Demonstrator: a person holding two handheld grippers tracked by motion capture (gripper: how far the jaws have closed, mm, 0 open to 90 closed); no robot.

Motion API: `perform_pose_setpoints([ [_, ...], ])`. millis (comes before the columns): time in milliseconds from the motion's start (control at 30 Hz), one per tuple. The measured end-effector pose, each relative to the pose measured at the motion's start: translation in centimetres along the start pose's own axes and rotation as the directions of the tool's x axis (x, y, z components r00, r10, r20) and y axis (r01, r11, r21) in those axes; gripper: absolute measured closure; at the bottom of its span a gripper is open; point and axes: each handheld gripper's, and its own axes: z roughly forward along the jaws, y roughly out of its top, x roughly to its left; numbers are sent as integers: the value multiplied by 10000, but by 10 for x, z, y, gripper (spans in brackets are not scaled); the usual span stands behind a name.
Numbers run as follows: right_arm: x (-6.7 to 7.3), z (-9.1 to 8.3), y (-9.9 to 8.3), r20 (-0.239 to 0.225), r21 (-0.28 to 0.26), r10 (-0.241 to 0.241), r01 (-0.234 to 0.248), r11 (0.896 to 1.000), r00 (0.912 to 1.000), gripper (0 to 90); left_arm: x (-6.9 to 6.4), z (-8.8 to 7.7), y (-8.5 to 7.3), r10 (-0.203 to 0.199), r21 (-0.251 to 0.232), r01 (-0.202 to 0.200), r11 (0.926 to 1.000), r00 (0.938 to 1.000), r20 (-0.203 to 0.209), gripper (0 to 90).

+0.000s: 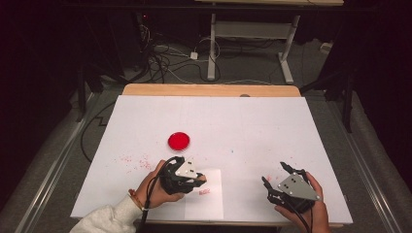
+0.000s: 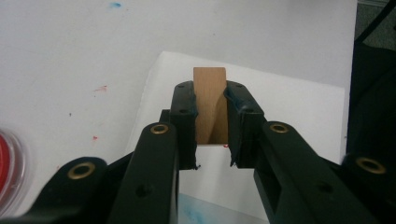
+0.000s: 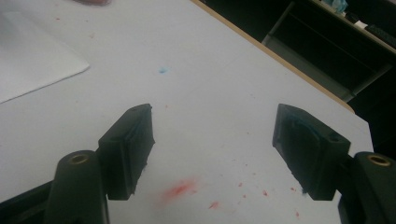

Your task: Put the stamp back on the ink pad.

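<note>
A white-covered counter [image 1: 252, 121] carries a red ink dish [image 1: 179, 141] and a paper sheet [image 1: 206, 196]. Over that sheet, the left gripper [image 2: 211, 116] has its fingers clamped on a wooden stamp block [image 2: 210, 93]. The right gripper [image 3: 212, 149] hovers nearby, fingers wide and holding nothing.

Right hand-held gripper [image 3: 212, 151] jaws wide apart, red-speckled white table [image 3: 210, 93], paper sheet [image 3: 32, 51]

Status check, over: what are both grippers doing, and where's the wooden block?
Left gripper shut on small tan wooden block, over white paper sheet. Right gripper open, empty. Round red ink pad sits apart; nothing in the way.
</note>
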Motion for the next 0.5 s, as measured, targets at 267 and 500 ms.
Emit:
perform_pose_setpoints([
  [267,0,0,0,15,-3,-8,8,10000,10000,297,9,-8,-4,-270,-126,267,9996,9991,-315,733],
  [500,0,-1,1,85,-76,-48,48,10000,10000,301,16,-13,-7,-463,-159,455,9988,9973,-565,733],
])
